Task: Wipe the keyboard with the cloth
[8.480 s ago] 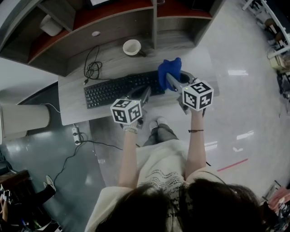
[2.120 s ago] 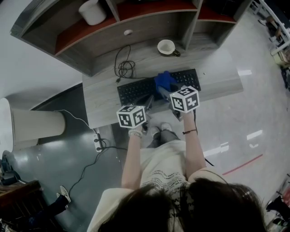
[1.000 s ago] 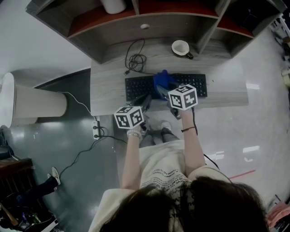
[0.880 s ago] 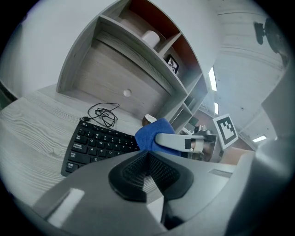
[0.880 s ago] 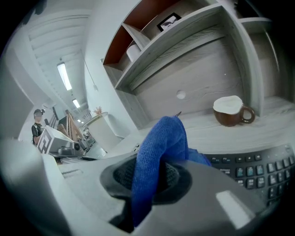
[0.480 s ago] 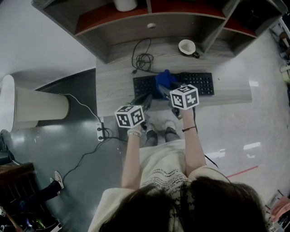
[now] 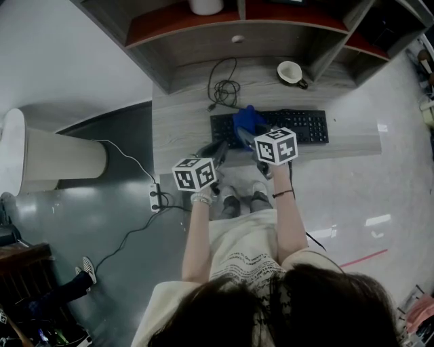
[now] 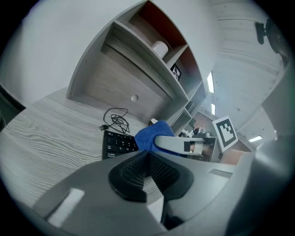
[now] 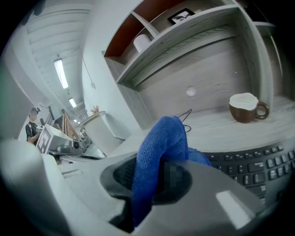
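A black keyboard (image 7: pixel 285 126) lies across the grey desk (image 7: pixel 180 132). On its left part rests a blue cloth (image 7: pixel 247 120), and my right gripper (image 7: pixel 247 137) is shut on it. In the right gripper view the cloth (image 9: pixel 159 147) bulges up between the pads and hides the keys under it, with more keyboard (image 9: pixel 258 168) to the right. My left gripper (image 7: pixel 215 150) is shut on nothing and hovers at the desk's front edge, left of the cloth. From the left gripper view the keyboard's left end (image 8: pixel 117 144), the cloth (image 8: pixel 150 133) and the right gripper's finger (image 8: pixel 177 144) show ahead.
A brown-and-white cup (image 7: pixel 290 72) stands behind the keyboard's right part. A coiled black cable (image 7: pixel 224 88) lies behind its left end. Shelves with a white roll (image 7: pixel 205 5) rise at the back. A pale cylinder (image 7: pixel 54 159) and a power strip (image 7: pixel 157 198) are on the floor, left.
The right gripper has carried the cloth leftward along the keyboard, from its right end to its left part. The left gripper has kept its place by the front edge.
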